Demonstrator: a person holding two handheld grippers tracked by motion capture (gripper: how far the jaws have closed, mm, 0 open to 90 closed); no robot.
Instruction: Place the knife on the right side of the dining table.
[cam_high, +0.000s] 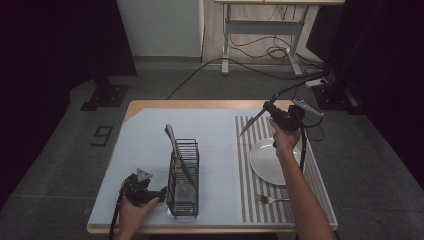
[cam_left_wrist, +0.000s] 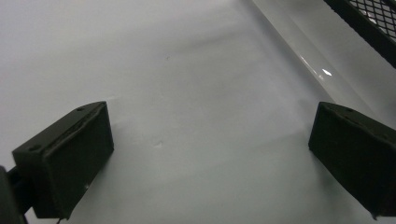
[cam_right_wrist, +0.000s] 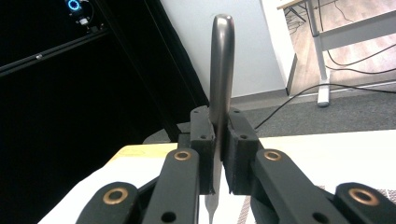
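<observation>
Right gripper (cam_high: 276, 114) clamps a knife (cam_high: 250, 125) lifted above the plate (cam_high: 265, 165), likely bound for the rack (cam_high: 183, 175); left gripper (cam_high: 155, 194), jaws apart, waits beside it.

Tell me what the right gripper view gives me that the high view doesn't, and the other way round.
Right gripper view alone: a close look at the grip, both pads pressed flat on the knife, its rounded end rising above them.
High view alone: the wire rack with another knife leaning in it, the plate and fork on the striped mat, and the left gripper beside the rack.
Both: the right gripper shut on the knife, above the table.
</observation>
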